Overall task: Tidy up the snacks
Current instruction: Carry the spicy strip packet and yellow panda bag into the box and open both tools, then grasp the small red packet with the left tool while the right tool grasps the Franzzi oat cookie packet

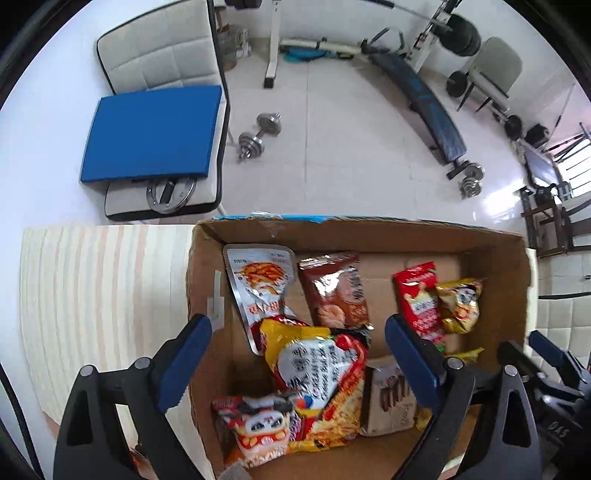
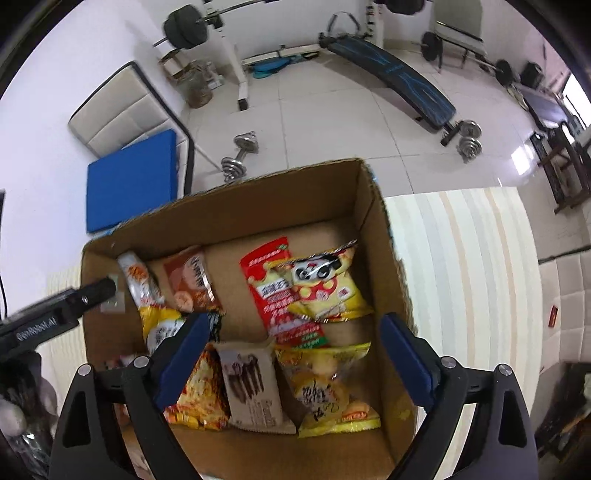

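Gym-room floor with dumbbell point(image 1: 259, 136) behind cardboard box point(image 1: 369, 230) of snack packets point(image 2: 317, 291), both grippers point(image 1: 298, 354) point(image 2: 291, 354) spread wide, empty.

Bright daylight; fisheye warp; slight blur

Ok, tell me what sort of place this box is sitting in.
Most likely a home gym in a tiled room. A weight bench and loaded dumbbells sit on the floor behind the cardboard box of snacks, with a barbell rack against the wall.
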Demonstrator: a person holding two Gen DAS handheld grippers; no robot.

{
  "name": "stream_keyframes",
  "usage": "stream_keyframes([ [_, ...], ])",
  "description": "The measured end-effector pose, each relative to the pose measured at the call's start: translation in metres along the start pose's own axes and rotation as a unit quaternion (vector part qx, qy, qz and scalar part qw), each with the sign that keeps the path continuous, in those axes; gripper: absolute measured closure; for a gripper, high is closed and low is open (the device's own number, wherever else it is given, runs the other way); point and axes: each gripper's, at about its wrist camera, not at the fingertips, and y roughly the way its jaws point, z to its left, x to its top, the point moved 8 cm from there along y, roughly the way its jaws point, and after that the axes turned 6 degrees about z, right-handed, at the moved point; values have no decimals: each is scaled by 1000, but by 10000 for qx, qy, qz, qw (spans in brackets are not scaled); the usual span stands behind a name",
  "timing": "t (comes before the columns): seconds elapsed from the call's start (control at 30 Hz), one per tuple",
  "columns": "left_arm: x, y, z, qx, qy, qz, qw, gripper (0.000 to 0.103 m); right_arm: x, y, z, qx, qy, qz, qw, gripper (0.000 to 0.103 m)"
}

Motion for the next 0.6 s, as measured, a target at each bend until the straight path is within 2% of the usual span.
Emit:
stream_keyframes([
  [0.27,-38,-35,-3,22,115,-277,9995,7,-29,-29,22,147,-298,-126,9994,7],
  [0.4,-55,-59,-1,53,139,-558,9983,7,-45,-47,31,241,-382,-197,9988,7],
  [0.6,-94,-93,6,214,161,-873,9958,7,-85,-70,44,476,-497,-214,9974,7],
])
